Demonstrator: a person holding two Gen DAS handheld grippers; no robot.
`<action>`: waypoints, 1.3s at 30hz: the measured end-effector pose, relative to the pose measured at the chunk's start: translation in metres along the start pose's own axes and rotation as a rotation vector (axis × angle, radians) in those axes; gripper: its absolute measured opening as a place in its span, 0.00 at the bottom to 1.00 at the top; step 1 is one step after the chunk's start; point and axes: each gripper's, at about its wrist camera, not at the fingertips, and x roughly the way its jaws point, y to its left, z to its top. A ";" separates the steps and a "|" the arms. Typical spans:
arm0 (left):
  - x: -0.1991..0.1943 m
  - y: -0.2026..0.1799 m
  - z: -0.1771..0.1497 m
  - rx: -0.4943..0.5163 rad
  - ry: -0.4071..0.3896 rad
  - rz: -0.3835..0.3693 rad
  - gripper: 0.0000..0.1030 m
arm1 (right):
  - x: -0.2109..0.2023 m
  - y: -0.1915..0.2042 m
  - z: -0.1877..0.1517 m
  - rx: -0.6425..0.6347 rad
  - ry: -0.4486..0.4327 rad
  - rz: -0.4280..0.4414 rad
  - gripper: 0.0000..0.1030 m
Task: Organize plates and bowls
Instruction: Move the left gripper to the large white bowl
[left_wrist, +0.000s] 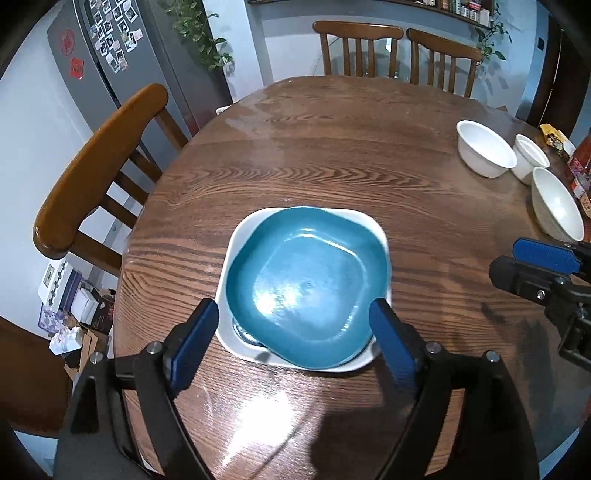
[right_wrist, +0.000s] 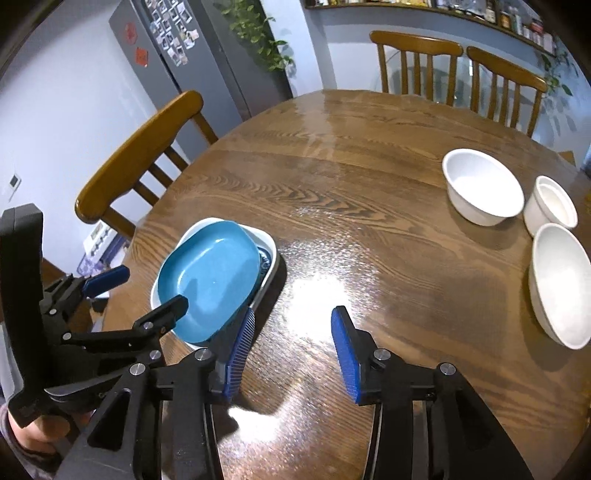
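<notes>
A blue square plate (left_wrist: 306, 288) lies tilted in a white square plate (left_wrist: 236, 243) near the table's front left; both also show in the right wrist view, the blue plate (right_wrist: 210, 280) and the white plate (right_wrist: 267, 245). A patterned dish rim peeks out underneath. My left gripper (left_wrist: 297, 319) is open, its fingers either side of the stack's near edge, holding nothing. My right gripper (right_wrist: 293, 332) is open and empty over bare table right of the stack. Three white bowls stand at the right: a wide one (right_wrist: 482, 186), a small one (right_wrist: 552, 210) and a near one (right_wrist: 561, 284).
The round wooden table (right_wrist: 351, 166) has chairs at the left (right_wrist: 140, 155) and far side (right_wrist: 417, 62). Packets and jars (left_wrist: 576, 158) sit at the table's right edge. A grey fridge (right_wrist: 177, 55) stands behind left.
</notes>
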 end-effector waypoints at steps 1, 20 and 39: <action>-0.002 -0.002 0.000 0.001 -0.002 0.000 0.83 | -0.003 -0.002 -0.001 0.003 -0.005 -0.001 0.43; -0.035 -0.055 -0.003 0.033 -0.053 -0.041 0.96 | -0.059 -0.051 -0.031 0.087 -0.083 -0.026 0.45; -0.051 -0.126 -0.004 0.106 -0.074 -0.110 0.97 | -0.096 -0.121 -0.061 0.230 -0.137 -0.085 0.45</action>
